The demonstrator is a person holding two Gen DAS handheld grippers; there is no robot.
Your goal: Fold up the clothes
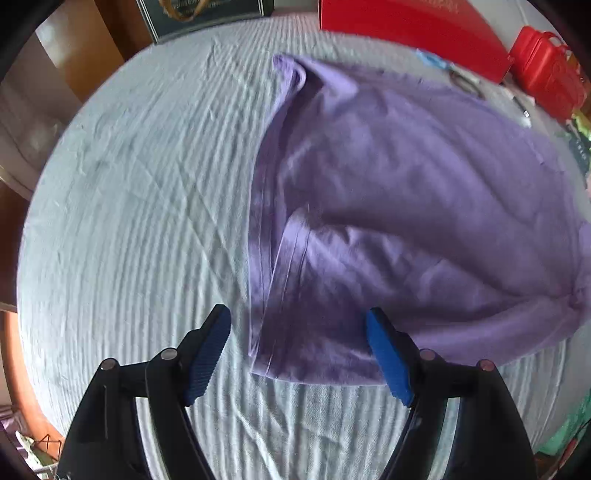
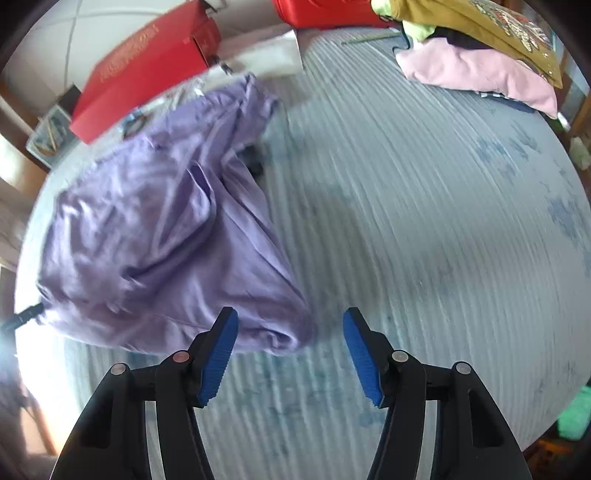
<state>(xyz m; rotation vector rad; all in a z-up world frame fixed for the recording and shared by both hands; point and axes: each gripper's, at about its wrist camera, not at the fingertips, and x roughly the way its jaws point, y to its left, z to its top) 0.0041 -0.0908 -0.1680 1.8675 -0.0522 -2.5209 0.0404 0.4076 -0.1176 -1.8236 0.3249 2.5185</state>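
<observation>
A purple garment (image 1: 388, 206) lies crumpled on the pale blue ribbed bedsheet (image 1: 129, 221). My left gripper (image 1: 299, 325) is open, its blue pads straddling the garment's near left corner just above the cloth. In the right wrist view the same purple garment (image 2: 166, 229) spreads to the left, its near right corner bunched. My right gripper (image 2: 290, 328) is open over that bunched corner, holding nothing. At the garment's far left edge a black tip (image 2: 26, 315) of the other gripper shows.
A red box (image 1: 410, 29) and a red case (image 1: 546, 81) stand at the bed's far edge. A pile of pink (image 2: 476, 74) and mustard (image 2: 491, 26) clothes lies at the far right. A dark box (image 1: 207, 14) sits at the back left.
</observation>
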